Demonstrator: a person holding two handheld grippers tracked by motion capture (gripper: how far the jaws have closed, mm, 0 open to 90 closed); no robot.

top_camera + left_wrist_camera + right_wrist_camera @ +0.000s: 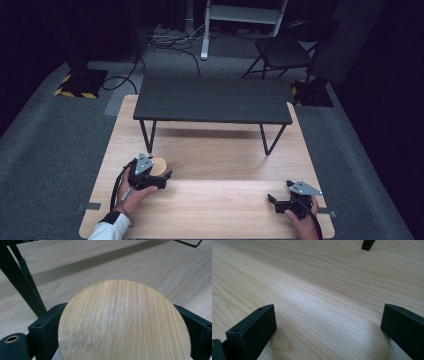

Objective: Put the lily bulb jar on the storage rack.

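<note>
A round bamboo disc (122, 322) sits between the two black jaws of my left gripper (117, 311), whose pads press on its left and right edges. In the high view the same disc (160, 165) shows at the front left of the wooden table (220, 200), with the left gripper (162, 171) around it, close to a leg of the black bench. My right gripper (279, 191) rests low at the front right, a hand behind it. Its jaws (328, 307) stand wide apart over bare wood with nothing between them.
A low black bench (212, 100) on thin metal legs (147, 135) stands across the far half of the table. One of those legs (22, 282) rises just left of the disc. Beyond the table are grey carpet, cables and a dark folding chair (282, 52).
</note>
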